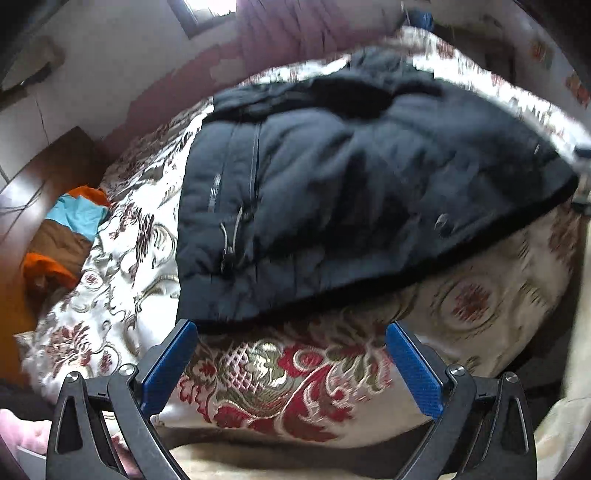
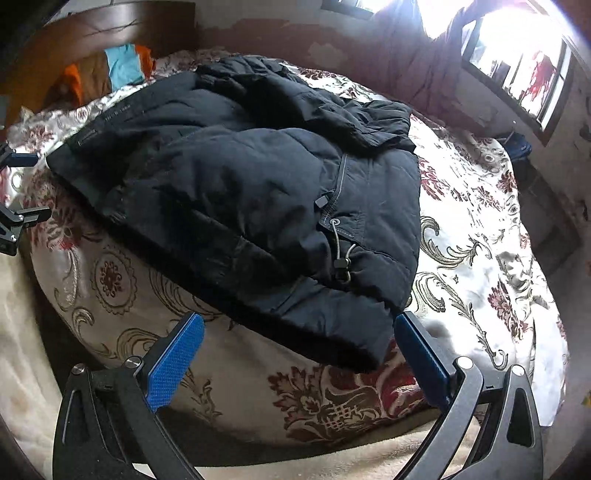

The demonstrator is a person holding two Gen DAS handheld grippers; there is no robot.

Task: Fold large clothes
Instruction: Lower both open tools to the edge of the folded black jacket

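A dark navy padded jacket (image 1: 332, 184) lies bunched and partly folded on a floral bedspread (image 1: 122, 229), with a drawcord and toggle (image 1: 229, 240) showing at its hem. My left gripper (image 1: 291, 332) is open just short of the jacket's near edge, with nothing between its blue pads. In the right wrist view the same jacket (image 2: 240, 184) fills the middle, its cord (image 2: 341, 254) near the hem. My right gripper (image 2: 299, 325) is open, its jaws standing either side of the jacket's near corner without closing on it. The left gripper's fingers (image 2: 22, 218) show at the left edge.
The bedspread (image 2: 480, 258) covers a bed that falls away at the near edge. Orange, turquoise and brown clothes (image 1: 66, 236) are piled by the wooden headboard (image 2: 96, 33). A bright window (image 2: 517, 55) and a hanging reddish cloth (image 2: 424, 66) stand beyond the bed.
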